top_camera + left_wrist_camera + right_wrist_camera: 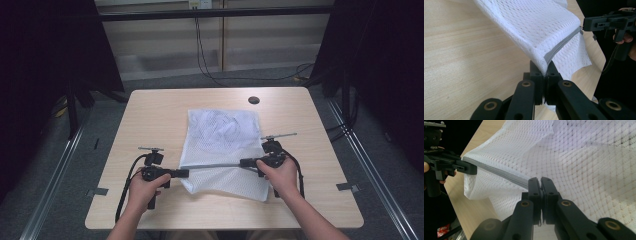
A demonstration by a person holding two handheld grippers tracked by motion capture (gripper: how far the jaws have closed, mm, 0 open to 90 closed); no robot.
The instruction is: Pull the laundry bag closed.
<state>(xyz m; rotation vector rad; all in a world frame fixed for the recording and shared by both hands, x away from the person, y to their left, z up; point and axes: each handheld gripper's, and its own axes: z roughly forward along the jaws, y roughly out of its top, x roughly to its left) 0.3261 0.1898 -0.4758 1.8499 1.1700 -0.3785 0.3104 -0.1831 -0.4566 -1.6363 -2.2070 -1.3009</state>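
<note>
A white mesh laundry bag (225,145) with a grey zipper (215,165) lies on the wooden table (150,115), its near part lifted. My left gripper (186,173) is shut on the bag's left edge at the zipper's end; in the left gripper view the mesh bag (536,27) and grey zipper (561,45) run out of the closed left gripper (546,67). My right gripper (243,162) is shut at the zipper's right end; in the right gripper view the right gripper (540,182) pinches the zipper (499,173), stretched taut over the mesh bag (586,170) toward the left gripper (475,169).
A round dark hole (254,100) sits near the table's far edge. Black cables (210,60) hang behind the table, and dark curtains stand at both sides. Metal rails (370,170) run along the floor beside the table.
</note>
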